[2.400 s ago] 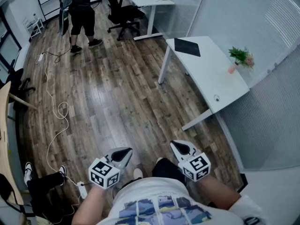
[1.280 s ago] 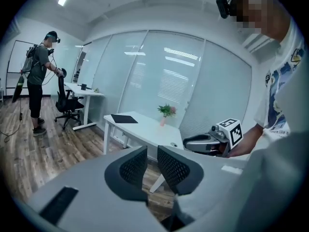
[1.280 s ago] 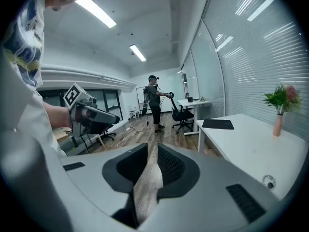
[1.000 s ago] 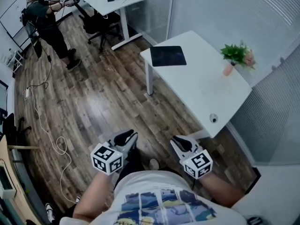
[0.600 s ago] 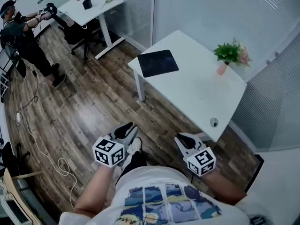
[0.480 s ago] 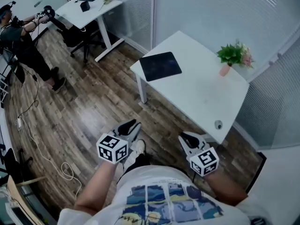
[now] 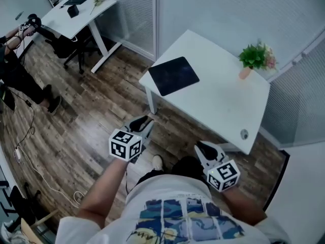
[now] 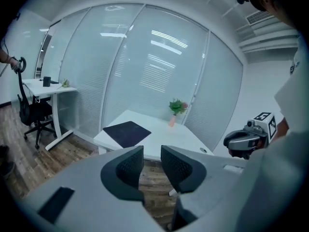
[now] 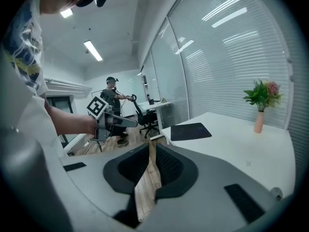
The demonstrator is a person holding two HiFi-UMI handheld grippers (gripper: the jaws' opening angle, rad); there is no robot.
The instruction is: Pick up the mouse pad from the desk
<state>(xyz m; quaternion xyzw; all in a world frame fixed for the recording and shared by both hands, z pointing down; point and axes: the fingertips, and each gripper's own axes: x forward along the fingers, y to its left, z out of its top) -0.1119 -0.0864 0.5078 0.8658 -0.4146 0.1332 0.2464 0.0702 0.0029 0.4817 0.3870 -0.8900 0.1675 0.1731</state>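
The black mouse pad [image 7: 172, 75] lies flat at the near left corner of the white desk [image 7: 223, 103]. It also shows in the left gripper view [image 8: 128, 133] and the right gripper view [image 9: 190, 131]. My left gripper [image 7: 143, 122] hovers over the wooden floor just short of that corner; its jaws are opening, with nothing between them [image 8: 152, 151]. My right gripper [image 7: 203, 147] is held lower right, in front of the desk's near edge. Its jaws [image 9: 149, 151] are shut, with only a thin slit at their base, and hold nothing.
A potted plant in a pink vase [image 7: 255, 59] stands at the desk's far side, and a round cable hole [image 7: 244, 134] is near its right end. Glass partitions stand behind. At far left are another desk [image 7: 76, 11], an office chair [image 7: 61, 42], a person [image 7: 15, 70] and floor cables [image 7: 30, 156].
Both grippers have come closer to the white desk, the left one farther forward toward the mouse pad's corner. The left jaws have parted.
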